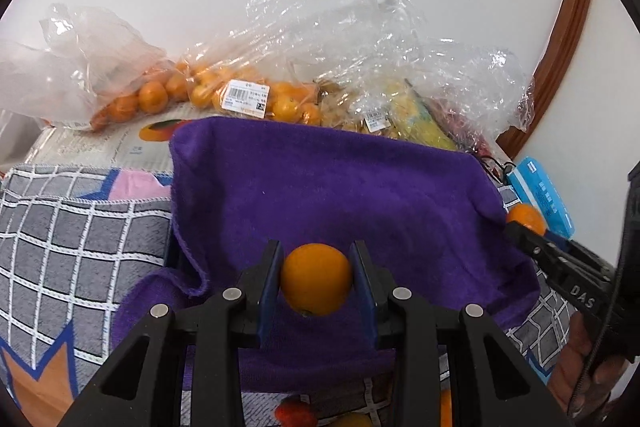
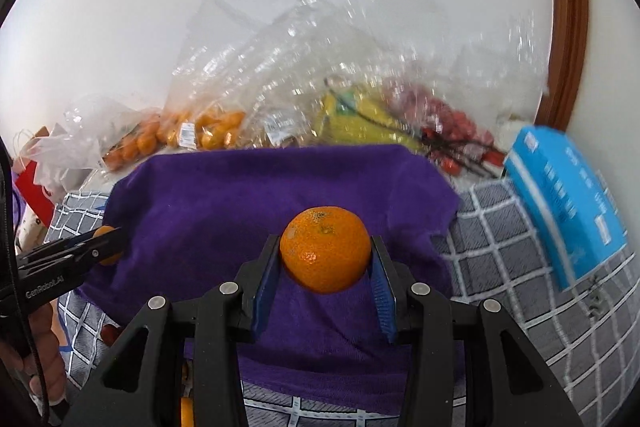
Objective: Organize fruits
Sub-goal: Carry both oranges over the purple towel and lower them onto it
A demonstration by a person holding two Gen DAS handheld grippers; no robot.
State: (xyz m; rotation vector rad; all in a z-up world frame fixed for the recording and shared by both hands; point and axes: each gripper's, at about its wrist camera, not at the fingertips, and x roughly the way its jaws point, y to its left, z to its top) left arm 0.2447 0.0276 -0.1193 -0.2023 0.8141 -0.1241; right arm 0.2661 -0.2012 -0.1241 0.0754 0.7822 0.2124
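Note:
My left gripper is shut on a smooth orange and holds it above a purple towel that lines a container. My right gripper is shut on a larger mottled orange above the same purple towel. The right gripper also shows at the right of the left wrist view, its orange at the towel's right edge. The left gripper shows at the left of the right wrist view with its orange.
Clear plastic bags of small oranges, bananas and red fruit lie behind the towel against a white wall. A blue box stands at the right. A grey checked cloth covers the table. Loose fruit lies at the front.

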